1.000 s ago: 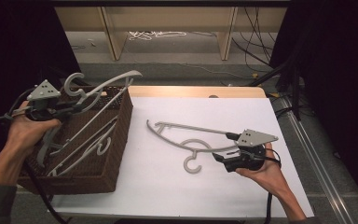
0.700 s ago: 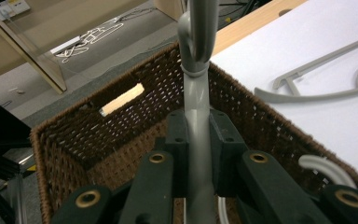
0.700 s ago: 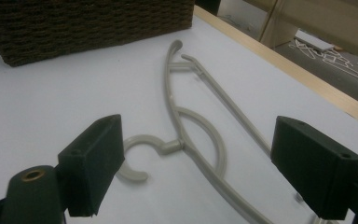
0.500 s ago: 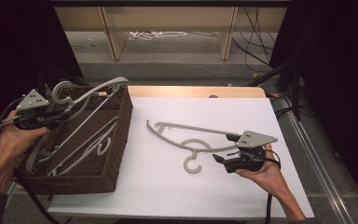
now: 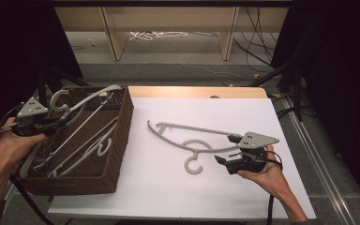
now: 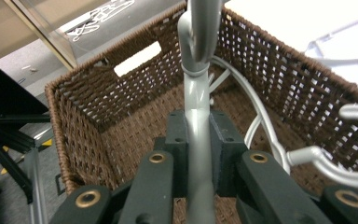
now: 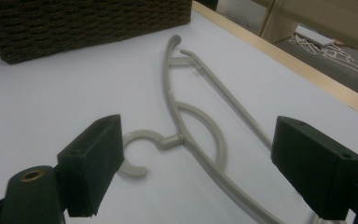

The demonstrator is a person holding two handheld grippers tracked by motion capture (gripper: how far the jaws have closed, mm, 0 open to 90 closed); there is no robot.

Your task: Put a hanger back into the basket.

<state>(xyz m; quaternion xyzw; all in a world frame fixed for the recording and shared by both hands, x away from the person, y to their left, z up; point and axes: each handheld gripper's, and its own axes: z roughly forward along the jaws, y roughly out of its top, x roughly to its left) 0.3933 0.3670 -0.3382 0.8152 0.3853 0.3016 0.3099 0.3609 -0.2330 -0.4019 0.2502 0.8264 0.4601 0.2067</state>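
At the left of the high view, the left gripper hangs over the near-left edge of a brown woven basket that sits on the left part of the counter. Its jaws are clamped tight on a grey hanger, which slants up across the basket's opening, its hook curling at the upper left beside the gripper and its arm reaching toward the basket's far rim. In the left gripper view the jaws press from both sides on the held hanger's stem, which runs straight up the middle of the frame, with the basket's far wall and its handle slot behind it. More grey hangers lie inside the basket, slanted along its floor; one hook of these shows at the lower right of the left gripper view.

On the white counter, in the centre of the high view, a second grey hanger lies flat, its hook pointing toward the bottom of the frame. The right gripper rests at the lower right, just beside that hanger's right end, in the person's right hand. Its jaws stand wide apart and grip nothing. In the right gripper view the flat hanger lies between and beyond the two open jaws, with its hook near the left one, and the basket's side fills the upper left.
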